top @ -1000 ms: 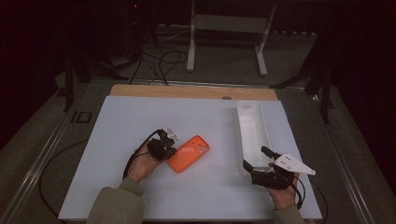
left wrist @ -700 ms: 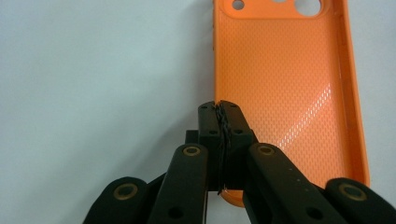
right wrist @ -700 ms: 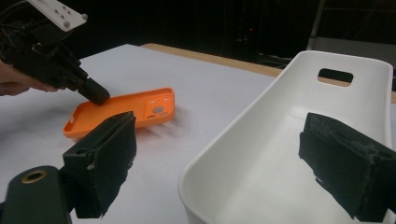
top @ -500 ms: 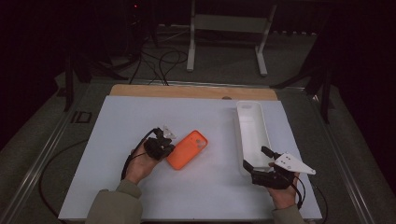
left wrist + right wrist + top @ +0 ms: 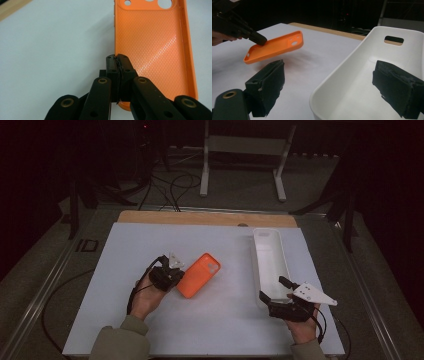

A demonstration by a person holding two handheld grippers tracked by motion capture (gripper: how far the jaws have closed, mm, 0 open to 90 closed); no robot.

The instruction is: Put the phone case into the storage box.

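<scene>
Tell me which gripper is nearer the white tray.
Right. The right gripper sits at the near end of the white tray, jaws open astride its wall. The left gripper is off to the tray's left, shut on the orange phone case and holding it off the table.

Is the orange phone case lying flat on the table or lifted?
Lifted: the phone case hangs tilted above its shadow, its edge pinched by the left hand-held gripper.

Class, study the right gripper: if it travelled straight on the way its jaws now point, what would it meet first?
Most likely the white tray: the right gripper stands open, with the tray's near rim directly ahead between its jaws. Depth is hard to judge, but nothing else seems nearer.
</scene>
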